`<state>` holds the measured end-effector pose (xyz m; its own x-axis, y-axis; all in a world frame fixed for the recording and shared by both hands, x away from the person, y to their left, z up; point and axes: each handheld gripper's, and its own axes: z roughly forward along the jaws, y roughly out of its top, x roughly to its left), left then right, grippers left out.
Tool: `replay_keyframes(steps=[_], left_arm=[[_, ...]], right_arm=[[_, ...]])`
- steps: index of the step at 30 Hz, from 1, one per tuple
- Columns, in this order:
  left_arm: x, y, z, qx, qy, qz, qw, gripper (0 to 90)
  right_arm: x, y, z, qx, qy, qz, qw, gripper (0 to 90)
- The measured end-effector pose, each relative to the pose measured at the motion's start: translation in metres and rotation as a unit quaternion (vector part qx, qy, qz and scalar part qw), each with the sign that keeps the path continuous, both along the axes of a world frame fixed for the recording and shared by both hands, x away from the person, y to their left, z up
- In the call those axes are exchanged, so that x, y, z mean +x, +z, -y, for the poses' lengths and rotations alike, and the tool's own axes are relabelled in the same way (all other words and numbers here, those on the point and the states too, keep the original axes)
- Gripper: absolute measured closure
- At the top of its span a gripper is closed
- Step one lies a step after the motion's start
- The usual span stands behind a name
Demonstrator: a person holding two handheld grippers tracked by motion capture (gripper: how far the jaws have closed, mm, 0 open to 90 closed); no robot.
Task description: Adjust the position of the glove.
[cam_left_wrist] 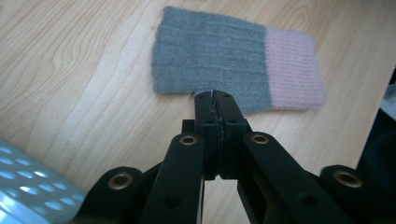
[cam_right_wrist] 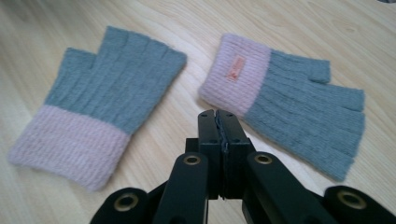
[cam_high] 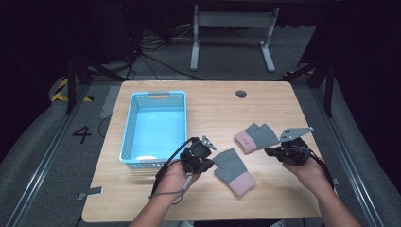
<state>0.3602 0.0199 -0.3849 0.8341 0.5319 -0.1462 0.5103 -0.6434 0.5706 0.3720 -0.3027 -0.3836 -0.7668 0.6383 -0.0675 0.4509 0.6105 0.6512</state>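
Observation:
Two grey fingerless gloves with pink cuffs lie flat on the wooden table. The nearer glove has its cuff toward the person. The farther glove carries a small label on its cuff. My left gripper is shut with nothing between its jaws, its tips just at the nearer glove's grey edge. My right gripper is shut and empty too, pointing between the two gloves, tips close to the labelled cuff.
A light blue perforated basket stands on the table's left half, just beside my left gripper. A round cable hole sits near the far edge. A white table frame stands on the floor beyond.

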Motion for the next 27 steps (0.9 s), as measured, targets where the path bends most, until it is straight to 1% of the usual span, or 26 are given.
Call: replay_keyframes(steps=[1, 2, 5, 7, 9, 11, 12, 14, 16, 18, 19, 21, 23, 25, 27], left_arm=[[0.000, 0.000, 0.001, -0.003, -0.002, -0.005, 1.0000, 89.6], [0.001, 0.000, 0.002, -0.001, -0.006, -0.010, 0.9999, 89.6], [0.001, -0.002, 0.006, 0.006, -0.012, -0.011, 0.9998, 89.6], [0.001, -0.002, 0.008, 0.009, -0.024, -0.012, 0.9996, 89.5], [0.001, -0.002, 0.010, 0.002, -0.029, -0.010, 0.9995, 89.5], [0.002, -0.001, 0.011, -0.007, -0.032, -0.016, 0.9993, 89.6], [0.002, -0.002, 0.012, -0.012, -0.035, -0.023, 0.9991, 89.6], [0.004, -0.003, 0.013, -0.010, -0.035, -0.028, 0.9989, 89.6], [0.005, -0.005, 0.015, -0.022, -0.036, -0.037, 0.9984, 89.7], [0.007, -0.005, 0.016, -0.026, -0.038, -0.047, 0.9978, 89.6], [0.008, -0.006, 0.018, -0.027, -0.037, -0.048, 0.9978, 89.7], [0.009, -0.007, 0.021, -0.025, -0.037, -0.048, 0.9978, 89.7], [0.010, -0.008, 0.024, -0.018, -0.039, -0.045, 0.9981, 89.7], [0.011, -0.011, 0.026, -0.010, -0.040, -0.047, 0.9980, 89.7], [0.012, -0.014, 0.029, -0.002, -0.037, -0.043, 0.9984, 89.7]], right_arm=[[-0.001, 0.000, -0.001, 0.001, 0.005, -0.001, 1.0000, 89.8], [-0.003, 0.001, -0.001, 0.003, 0.007, -0.002, 1.0000, 89.8], [-0.006, 0.003, -0.002, 0.009, 0.013, -0.002, 0.9999, 89.7], [-0.008, 0.003, -0.003, 0.010, 0.016, 0.000, 0.9998, 89.7], [-0.010, 0.003, -0.004, 0.011, 0.022, -0.002, 0.9997, 89.8], [-0.012, 0.002, -0.006, 0.012, 0.030, -0.006, 0.9995, 89.8], [-0.013, 0.001, -0.006, 0.012, 0.034, -0.009, 0.9993, 89.7], [-0.015, 0.000, -0.009, 0.013, 0.040, -0.010, 0.9991, 89.7], [-0.018, -0.001, -0.012, 0.010, 0.047, -0.012, 0.9988, 89.7], [-0.021, -0.001, -0.015, 0.011, 0.054, -0.013, 0.9984, 89.7], [-0.022, -0.001, -0.017, 0.011, 0.056, -0.014, 0.9983, 89.7], [-0.026, -0.002, -0.021, 0.008, 0.066, -0.015, 0.9977, 89.6], [-0.029, -0.004, -0.026, 0.005, 0.073, -0.019, 0.9972, 89.6], [-0.031, -0.006, -0.031, 0.002, 0.082, -0.022, 0.9964, 89.6], [-0.033, -0.009, -0.036, 0.000, 0.091, -0.028, 0.9955, 89.7]])
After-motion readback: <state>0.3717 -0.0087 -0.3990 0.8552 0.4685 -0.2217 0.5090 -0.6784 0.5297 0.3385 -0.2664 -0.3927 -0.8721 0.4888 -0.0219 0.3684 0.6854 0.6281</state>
